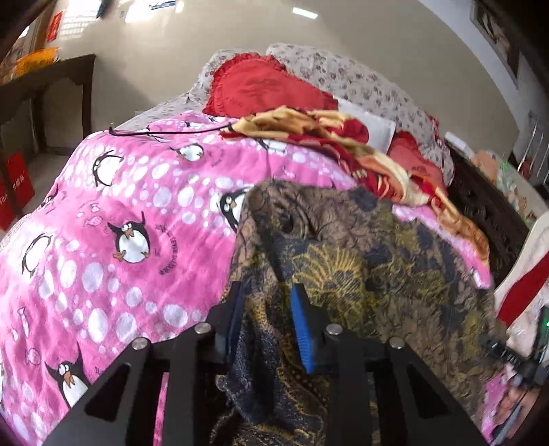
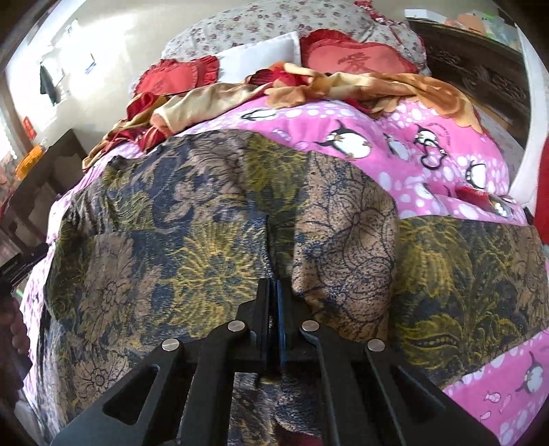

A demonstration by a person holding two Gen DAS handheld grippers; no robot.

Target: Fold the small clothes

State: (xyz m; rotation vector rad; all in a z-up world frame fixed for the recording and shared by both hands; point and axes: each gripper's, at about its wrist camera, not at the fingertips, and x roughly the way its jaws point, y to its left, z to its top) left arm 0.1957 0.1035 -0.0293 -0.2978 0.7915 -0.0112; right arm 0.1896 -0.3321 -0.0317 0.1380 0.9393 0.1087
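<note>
A dark floral garment (image 1: 360,260), patterned brown, navy and yellow, lies on a pink penguin blanket (image 1: 103,212). My left gripper (image 1: 267,291) has its fingers apart with a fold of the garment bunched and hanging between them. In the right wrist view the same garment (image 2: 192,240) spreads wide over the blanket (image 2: 429,147). My right gripper (image 2: 274,284) is shut on a pinched ridge of the garment near its middle. The other gripper shows at that view's left edge (image 2: 20,264).
Red heart cushions (image 1: 260,85) and a crumpled red-gold cloth (image 1: 326,130) lie at the head of the bed, by a flowered pillow (image 2: 260,24). A dark carved headboard (image 2: 480,72) is on the right, a dark wooden table (image 1: 44,85) on the left.
</note>
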